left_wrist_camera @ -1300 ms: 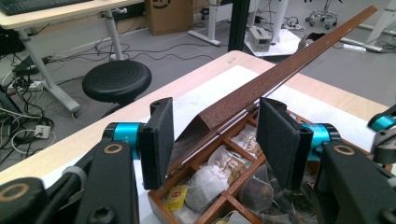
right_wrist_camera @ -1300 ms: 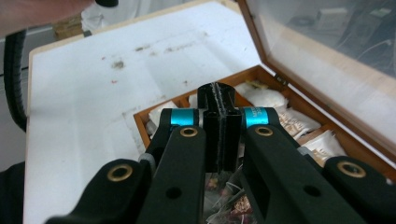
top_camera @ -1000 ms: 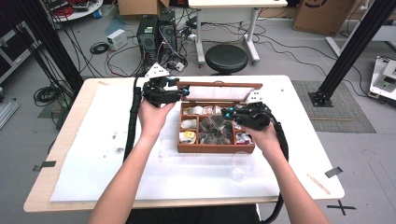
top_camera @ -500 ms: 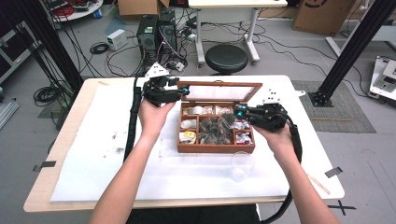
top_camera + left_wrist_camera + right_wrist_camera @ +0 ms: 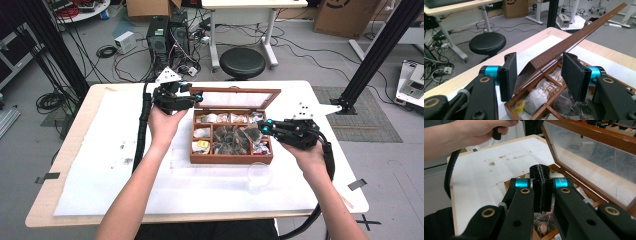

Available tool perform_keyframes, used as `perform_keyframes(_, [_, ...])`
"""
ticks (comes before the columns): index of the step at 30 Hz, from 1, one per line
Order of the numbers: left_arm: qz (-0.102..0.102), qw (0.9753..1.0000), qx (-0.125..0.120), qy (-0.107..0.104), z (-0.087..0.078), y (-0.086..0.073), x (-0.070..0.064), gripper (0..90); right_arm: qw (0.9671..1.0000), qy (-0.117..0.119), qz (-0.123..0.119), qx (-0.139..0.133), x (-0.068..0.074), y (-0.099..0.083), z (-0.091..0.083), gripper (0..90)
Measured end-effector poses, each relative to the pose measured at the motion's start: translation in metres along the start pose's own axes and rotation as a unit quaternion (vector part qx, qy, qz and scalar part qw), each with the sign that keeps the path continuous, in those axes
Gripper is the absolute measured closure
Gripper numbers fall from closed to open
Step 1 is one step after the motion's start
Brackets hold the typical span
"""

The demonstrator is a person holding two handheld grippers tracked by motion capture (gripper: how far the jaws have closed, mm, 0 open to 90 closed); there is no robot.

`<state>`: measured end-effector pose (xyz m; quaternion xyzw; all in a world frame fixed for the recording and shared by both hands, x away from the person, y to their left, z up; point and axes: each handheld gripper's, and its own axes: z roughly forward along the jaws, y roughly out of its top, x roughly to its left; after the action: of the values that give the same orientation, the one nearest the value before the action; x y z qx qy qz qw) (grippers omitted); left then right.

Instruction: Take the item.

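A wooden tea box [image 5: 230,159] stands mid-table, its compartments full of tea bags [image 5: 230,137]. Its glass lid [image 5: 235,100] is raised. My left gripper [image 5: 196,98] is at the lid's far-left corner. In the left gripper view it [image 5: 539,68] is open, with the lid's edge [image 5: 574,40] running between the two pads and tea bags [image 5: 536,96] below. My right gripper [image 5: 264,128] hovers over the box's right end. Its jaws [image 5: 541,171] are pressed together above the compartments. I cannot tell whether anything thin is pinched. The lid [image 5: 599,157] rises at the right of that view.
A clear glass cup [image 5: 260,175] stands on the white mat [image 5: 110,165] just in front of the box's right corner. A black stool [image 5: 242,62] and cables lie beyond the table's far edge. The mat to the left of the box is bare.
My right gripper has moved right, from over the box's middle to its right end. The lid now stands more upright. The left hand has stayed at the lid's corner.
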<state>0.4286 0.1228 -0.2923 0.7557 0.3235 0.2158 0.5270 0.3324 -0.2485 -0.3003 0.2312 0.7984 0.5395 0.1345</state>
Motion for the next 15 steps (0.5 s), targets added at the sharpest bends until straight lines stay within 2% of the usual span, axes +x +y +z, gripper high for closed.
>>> perform_keyframes(15, [-0.002,1.0000,-0.002,0.002,0.000,0.000,0.000,46.7,0.9998,0.011,-0.009,-0.010,0.017,-0.011,-0.026,90.0])
